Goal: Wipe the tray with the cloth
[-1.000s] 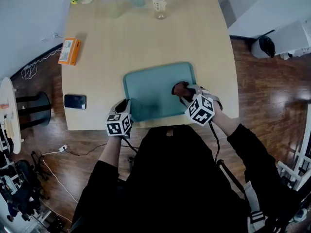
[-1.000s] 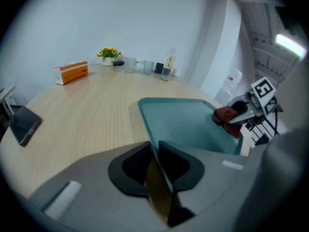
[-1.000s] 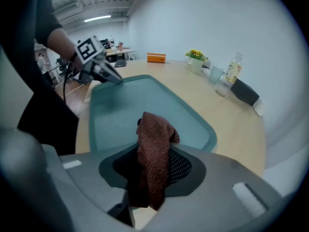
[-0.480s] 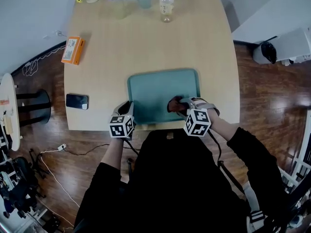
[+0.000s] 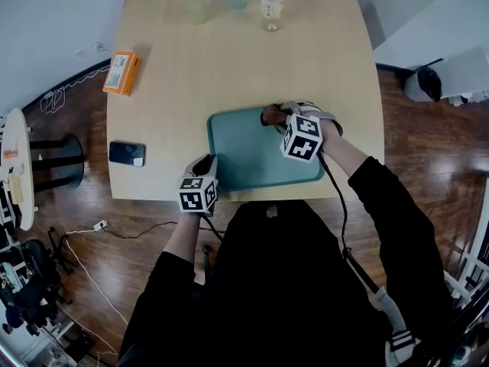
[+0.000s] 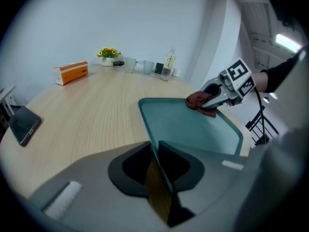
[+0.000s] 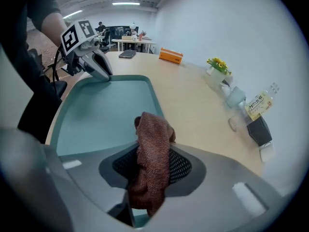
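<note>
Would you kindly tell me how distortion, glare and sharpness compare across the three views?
Head view: evenly lit and sharp, the table edges bow outward, the wooden floor shows sheen. Left gripper view: strong fisheye, black corners, a ceiling light blown out. Right gripper view: same fisheye and vignette; the cloth is crisp, its weave visible.

An office: a long light-wood meeting table [image 5: 229, 67] on a dark wood floor [image 5: 428, 151], with further desks [image 7: 131, 42] and ceiling strip lights [image 7: 125, 4] beyond.
</note>
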Action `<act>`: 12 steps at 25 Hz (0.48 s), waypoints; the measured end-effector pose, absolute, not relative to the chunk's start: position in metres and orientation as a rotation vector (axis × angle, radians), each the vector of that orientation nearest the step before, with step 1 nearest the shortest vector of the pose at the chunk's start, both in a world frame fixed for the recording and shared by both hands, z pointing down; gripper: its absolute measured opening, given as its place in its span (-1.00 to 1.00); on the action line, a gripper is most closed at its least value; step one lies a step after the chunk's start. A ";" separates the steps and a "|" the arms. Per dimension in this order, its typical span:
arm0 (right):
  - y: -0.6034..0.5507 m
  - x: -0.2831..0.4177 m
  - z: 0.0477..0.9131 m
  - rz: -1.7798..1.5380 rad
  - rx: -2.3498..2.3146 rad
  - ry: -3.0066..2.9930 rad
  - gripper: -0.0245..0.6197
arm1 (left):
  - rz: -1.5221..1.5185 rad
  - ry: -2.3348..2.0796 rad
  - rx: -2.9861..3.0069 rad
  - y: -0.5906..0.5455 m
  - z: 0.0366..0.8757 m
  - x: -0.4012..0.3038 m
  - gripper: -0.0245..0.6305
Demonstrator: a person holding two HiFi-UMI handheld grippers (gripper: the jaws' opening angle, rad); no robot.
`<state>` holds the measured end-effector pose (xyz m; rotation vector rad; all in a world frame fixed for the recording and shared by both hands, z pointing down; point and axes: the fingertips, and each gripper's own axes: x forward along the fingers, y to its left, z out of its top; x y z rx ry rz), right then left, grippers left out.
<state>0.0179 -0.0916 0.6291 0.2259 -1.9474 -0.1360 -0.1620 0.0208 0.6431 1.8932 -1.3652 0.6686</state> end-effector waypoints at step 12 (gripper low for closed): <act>0.040 0.019 0.625 -0.102 0.183 -2.068 -0.51 | 0.684 -1.378 1.906 0.018 0.644 -0.165 -0.82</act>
